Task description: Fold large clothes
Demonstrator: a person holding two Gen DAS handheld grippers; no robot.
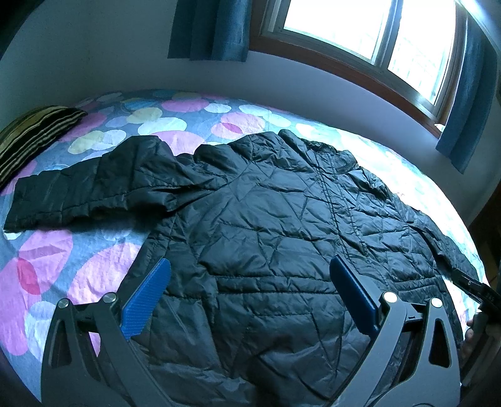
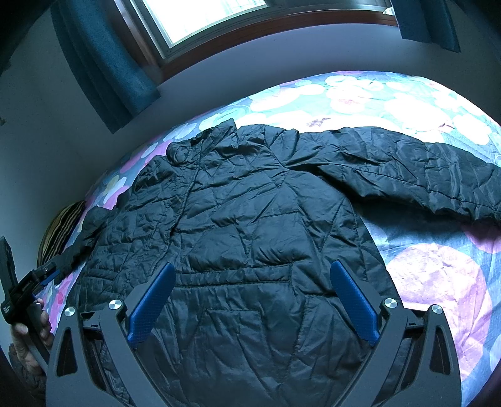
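Observation:
A black quilted jacket (image 1: 275, 225) lies spread flat on the bed, collar toward the window wall. Its left sleeve (image 1: 84, 194) stretches out to the left. In the right wrist view the jacket (image 2: 244, 225) fills the middle and its right sleeve (image 2: 416, 169) stretches out to the right. My left gripper (image 1: 250, 275) is open and empty above the jacket's hem. My right gripper (image 2: 252, 278) is open and empty above the hem too. The other gripper (image 2: 25, 288) shows at the far left of the right wrist view.
The bed has a quilt with pink, white and yellow circles (image 1: 47, 260). A striped pillow (image 1: 34, 131) lies at the far left. A wall with a window (image 1: 375, 34) and blue curtains (image 1: 209, 28) runs behind the bed. The bed's right edge (image 1: 469, 238) is close to the jacket.

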